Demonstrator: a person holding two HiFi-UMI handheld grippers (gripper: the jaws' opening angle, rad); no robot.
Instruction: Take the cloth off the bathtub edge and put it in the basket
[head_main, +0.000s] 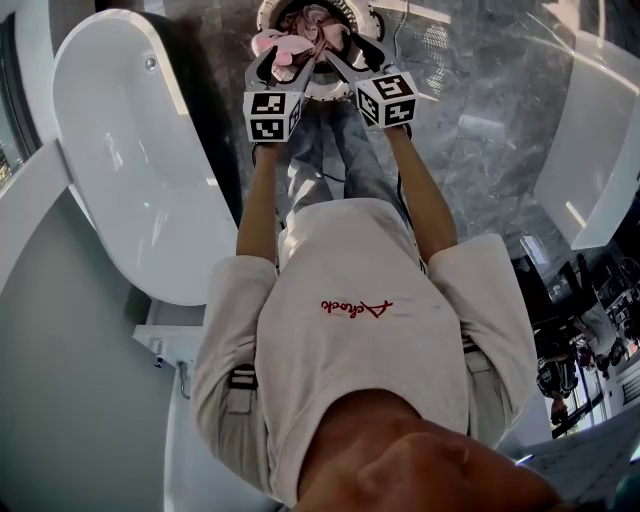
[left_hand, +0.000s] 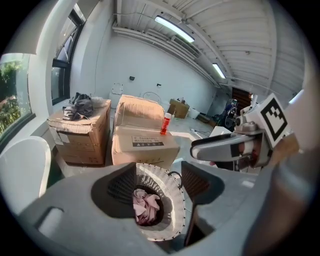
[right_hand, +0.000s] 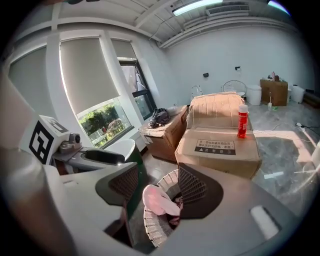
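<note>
The white woven basket stands on the grey marble floor beyond the end of the white bathtub. A pink cloth lies crumpled inside it, with one fold up over the rim. Both grippers hang just above the basket. My left gripper is open, and the cloth lies well below its jaws, down in the basket. My right gripper is open too. A pink fold rises between its jaws over the basket rim, with no pad pressing on it.
Two cardboard boxes stand just beyond the basket, one with a red bottle on top, the other with dark clothing. A second white fixture sits at the right. The person's legs stand right behind the basket.
</note>
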